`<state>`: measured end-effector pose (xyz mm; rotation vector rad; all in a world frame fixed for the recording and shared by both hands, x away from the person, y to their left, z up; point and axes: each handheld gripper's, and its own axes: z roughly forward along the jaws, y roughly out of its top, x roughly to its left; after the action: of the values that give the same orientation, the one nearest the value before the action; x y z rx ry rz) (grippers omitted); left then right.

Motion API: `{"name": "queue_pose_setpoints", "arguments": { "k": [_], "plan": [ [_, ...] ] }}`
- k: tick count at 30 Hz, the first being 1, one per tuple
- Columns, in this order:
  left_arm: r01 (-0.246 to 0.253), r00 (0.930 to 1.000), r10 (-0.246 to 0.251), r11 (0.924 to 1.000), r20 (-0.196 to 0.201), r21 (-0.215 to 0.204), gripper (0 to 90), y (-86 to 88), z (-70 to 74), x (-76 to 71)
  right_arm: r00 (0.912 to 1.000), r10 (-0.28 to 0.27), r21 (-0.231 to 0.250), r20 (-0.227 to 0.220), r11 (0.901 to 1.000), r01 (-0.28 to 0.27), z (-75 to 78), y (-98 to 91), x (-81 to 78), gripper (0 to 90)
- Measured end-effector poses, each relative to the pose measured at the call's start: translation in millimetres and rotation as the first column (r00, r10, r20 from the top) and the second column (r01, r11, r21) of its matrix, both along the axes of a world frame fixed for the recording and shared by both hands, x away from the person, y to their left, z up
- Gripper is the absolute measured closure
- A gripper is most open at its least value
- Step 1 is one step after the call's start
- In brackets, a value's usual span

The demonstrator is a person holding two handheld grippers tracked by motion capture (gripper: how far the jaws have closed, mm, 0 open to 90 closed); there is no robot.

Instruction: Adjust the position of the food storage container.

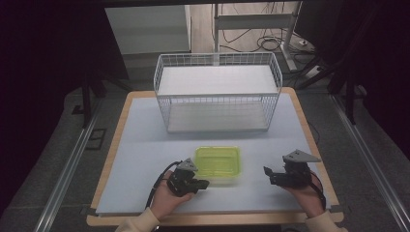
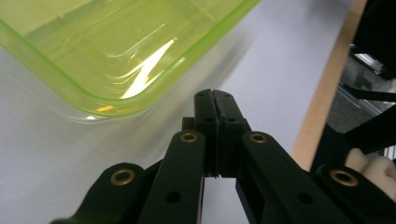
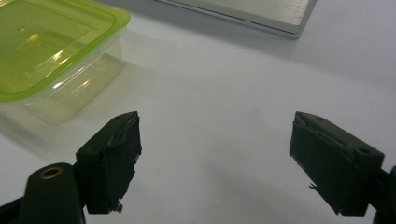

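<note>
**Two grippers wait beside a green-lidded box**

Closest to the person, two hands come up from the near edge of the table (image 1: 121,159). The left hand (image 1: 167,197) holds the left gripper (image 1: 203,184). Its two black jaws are pressed together with nothing between them. In the left gripper view the tips of the left gripper (image 2: 215,95) sit just below a corner of the box and a thin strip of bare table shows between them.

The right hand (image 1: 303,194) holds the right gripper (image 1: 266,171). Its jaws are spread wide and hold nothing. In the right gripper view the right gripper (image 3: 215,133) has plain white table between its jaws, and the box lies off to the upper left, apart from it.

The box (image 1: 218,164) is clear plastic with a yellow-green lid (image 3: 44,44) shut on top. It sits flat on the table, between the two grippers, nearer the left one. The left gripper is just beside its near left corner. The right gripper is farther off, with open table in the gap.

Past the box there is a band of bare table. Then comes a white wire basket (image 1: 217,92) near the far edge, with a flat pale board inside it. The table has a wooden rim (image 1: 309,130) all around. There is open room on both sides of the box and in front of the basket.
</note>
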<state>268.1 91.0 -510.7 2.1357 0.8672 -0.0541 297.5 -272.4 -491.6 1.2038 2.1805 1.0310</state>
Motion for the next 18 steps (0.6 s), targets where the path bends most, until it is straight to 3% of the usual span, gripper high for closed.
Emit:
{"name": "queue_pose_setpoints", "arguments": {
  "k": [2,4,5,7,10,13,14,15,16,17,18],
  "plan": [
    [0.006,1.0,-0.006,0.9998,0.001,-0.017,89.7,3.5,2.4,-0.4,1.0,-0.001,0.0,0.002,1.0,0.001,0.3,-0.3,0.2,16.9],
    [-0.021,0.9998,0.021,0.9952,-0.004,-0.096,89.4,16.6,12.5,1.1,1.0,-0.001,0.002,0.005,1.0,0.001,-0.3,-2.5,0.3,16.9],
    [-0.021,0.9998,0.021,0.9952,-0.004,-0.096,89.4,16.6,12.5,1.1,1.0,-0.001,0.002,0.005,1.0,0.001,-0.3,-2.5,0.3,16.9],
    [-0.05,0.9987,0.05,0.9895,0.001,-0.135,89.3,27.7,19.1,4.5,1.0,-0.005,0.008,0.005,1.0,0.004,-0.9,-4.7,0.0,17.0],
    [-0.117,0.9927,0.12,0.9809,0.01,-0.155,86.7,44.6,24.1,10.8,0.9999,-0.014,0.012,0.003,0.9998,0.014,-1.3,-6.9,-1.2,17.1],
    [-0.194,0.9805,0.196,0.962,-0.005,-0.193,83.4,64.5,26.6,17.0,0.9999,-0.012,0.016,0.012,0.9998,0.012,0.8,-5.2,-2.2,17.3],
    [-0.234,0.9709,0.239,0.9541,0.007,-0.187,80.1,71.0,27.7,18.4,0.9998,-0.009,0.016,0.016,0.9998,0.009,1.0,-4.4,-2.8,17.3],
    [-0.286,0.9572,0.289,0.9399,-0.01,-0.186,67.7,80.4,27.1,21.8,0.9998,-0.005,0.016,0.018,0.9999,0.005,1.2,-2.1,-4.3,17.3],
    [-0.31,0.9497,0.313,0.9323,-0.012,-0.187,60.2,84.5,26.4,22.9,0.9999,-0.003,0.016,0.016,0.9999,0.002,1.1,-1.0,-4.7,17.3],
    [-0.31,0.9497,0.313,0.9323,-0.012,-0.187,55.0,84.5,26.4,22.9,0.9999,-0.003,0.016,0.016,0.9999,0.002,1.1,-1.0,-4.7,17.3],
    [-0.329,0.943,0.333,0.9259,-0.01,-0.186,50.7,87.9,26.2,23.5,0.9998,0.004,0.014,0.018,0.9999,-0.004,1.2,0.8,-5.0,17.3]
  ]
}}
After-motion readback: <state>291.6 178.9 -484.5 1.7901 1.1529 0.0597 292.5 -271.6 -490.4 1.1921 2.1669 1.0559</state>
